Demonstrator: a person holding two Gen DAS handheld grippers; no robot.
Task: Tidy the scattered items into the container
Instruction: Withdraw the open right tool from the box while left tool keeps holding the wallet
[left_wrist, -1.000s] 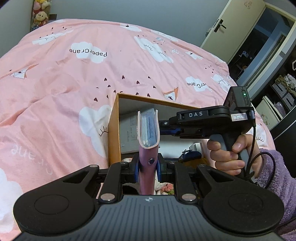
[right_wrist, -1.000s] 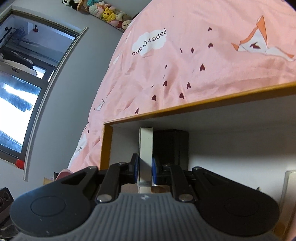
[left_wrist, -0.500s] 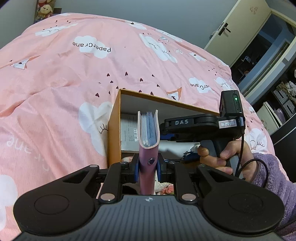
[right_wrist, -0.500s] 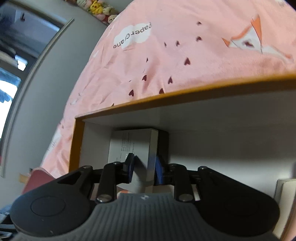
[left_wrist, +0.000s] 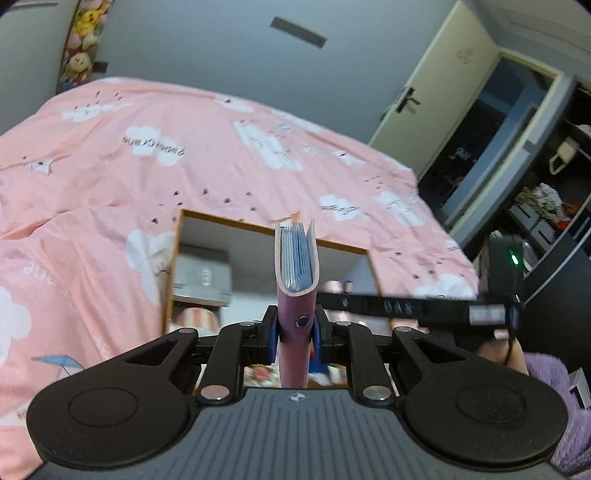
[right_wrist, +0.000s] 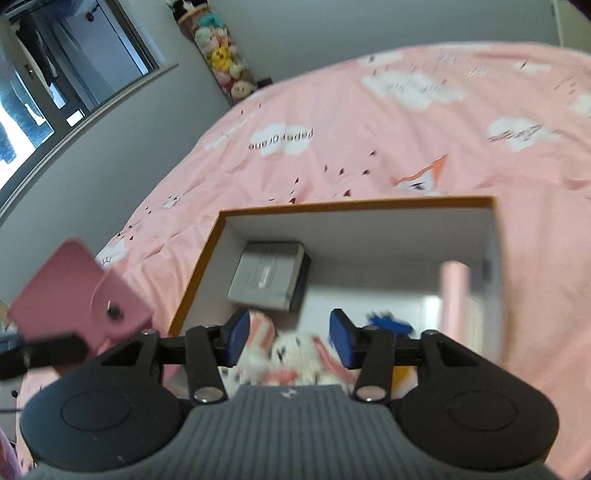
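Observation:
An open orange-rimmed box (left_wrist: 176, 254) (right_wrist: 354, 204) lies on the pink bed. My left gripper (left_wrist: 294, 334) is shut on a pink card wallet (left_wrist: 296, 273) with blue sleeves, held upright above the box's near side; the wallet also shows at the left of the right wrist view (right_wrist: 79, 291). My right gripper (right_wrist: 289, 338) is open and empty above the box. A grey-and-white boxed item (right_wrist: 267, 275) (left_wrist: 201, 275) lies flat in the box's far left corner. A white plush toy (right_wrist: 295, 354) and a blue item (right_wrist: 388, 321) lie near the front.
The pink quilt (left_wrist: 110, 177) with cloud prints surrounds the box. A pale pink upright item (right_wrist: 456, 295) stands against the box's right wall. A shelf of plush toys (right_wrist: 221, 62) is in the far corner. An open door (left_wrist: 491, 144) is at the right.
My right gripper let go of the grey-and-white boxed item in the box's corner, opened and pulled back up and out. My left gripper kept hold of the wallet and tilted upward.

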